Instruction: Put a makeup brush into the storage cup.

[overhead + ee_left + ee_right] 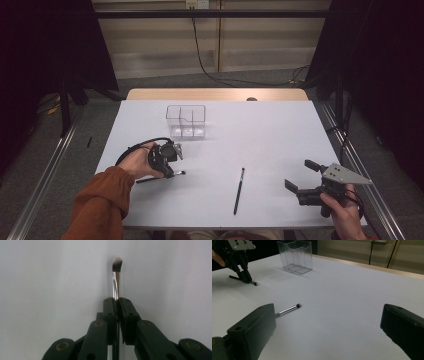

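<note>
— While the left gripper has its jaws pressed together on the small brush, what does that brush look like?

— Thin, with a shiny metal ferrule and a short angled tuft, dark at the root and pale at the tip. Its dark handle runs back between the jaws and is cut off at the bottom of the left gripper view. From above, it lies flat near the tabletop's left edge, tip poking out to the right of the gripper.

— And the right gripper?

— Jaws wide apart, nothing between them, near the front right corner. A second brush lies alone between the two grippers, towards the front edge.

— Any containers?

— One clear organiser with dividers, towards the far edge, left of the middle. I see nothing in it.

— Anything hard to make out?

— In the right gripper view the second brush's handle disappears behind that gripper's own jaw.
</note>
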Tool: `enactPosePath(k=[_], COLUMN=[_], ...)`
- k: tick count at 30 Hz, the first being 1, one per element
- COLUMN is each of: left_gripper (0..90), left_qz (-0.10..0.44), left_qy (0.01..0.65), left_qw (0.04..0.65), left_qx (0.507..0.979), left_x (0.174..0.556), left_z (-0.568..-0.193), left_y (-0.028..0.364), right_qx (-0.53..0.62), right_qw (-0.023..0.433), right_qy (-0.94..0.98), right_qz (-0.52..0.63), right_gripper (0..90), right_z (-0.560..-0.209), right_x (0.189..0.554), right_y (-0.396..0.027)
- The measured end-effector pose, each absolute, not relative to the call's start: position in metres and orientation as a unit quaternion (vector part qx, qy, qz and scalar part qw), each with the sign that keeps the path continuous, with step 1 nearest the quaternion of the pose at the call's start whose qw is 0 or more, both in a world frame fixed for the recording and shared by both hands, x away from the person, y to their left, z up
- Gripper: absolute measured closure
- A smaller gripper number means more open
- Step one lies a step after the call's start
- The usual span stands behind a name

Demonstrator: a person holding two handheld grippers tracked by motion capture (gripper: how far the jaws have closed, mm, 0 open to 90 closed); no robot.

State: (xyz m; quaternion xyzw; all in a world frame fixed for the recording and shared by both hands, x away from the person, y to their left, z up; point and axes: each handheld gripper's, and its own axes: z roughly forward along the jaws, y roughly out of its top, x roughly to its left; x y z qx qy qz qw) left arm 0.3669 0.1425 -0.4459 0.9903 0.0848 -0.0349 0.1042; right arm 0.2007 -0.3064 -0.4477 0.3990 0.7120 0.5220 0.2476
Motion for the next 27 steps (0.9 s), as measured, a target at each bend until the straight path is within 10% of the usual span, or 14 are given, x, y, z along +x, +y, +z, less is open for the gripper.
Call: enactPosePath(k=[27], left_gripper=[84.1], left_qz=[-0.053], left_qy=[0.181], left_qw=[0.186], left_qx=[0.964], left_x=[0.375], left_z=[-0.427], left_y=[0.161], right_qx=[0.400], right_qw=[0.246], right_qy=[0.713], right_qz=[0.520], right_gripper=[0.0], right_z=[-0.448], right_x=[0.201], right_y=[-0.306])
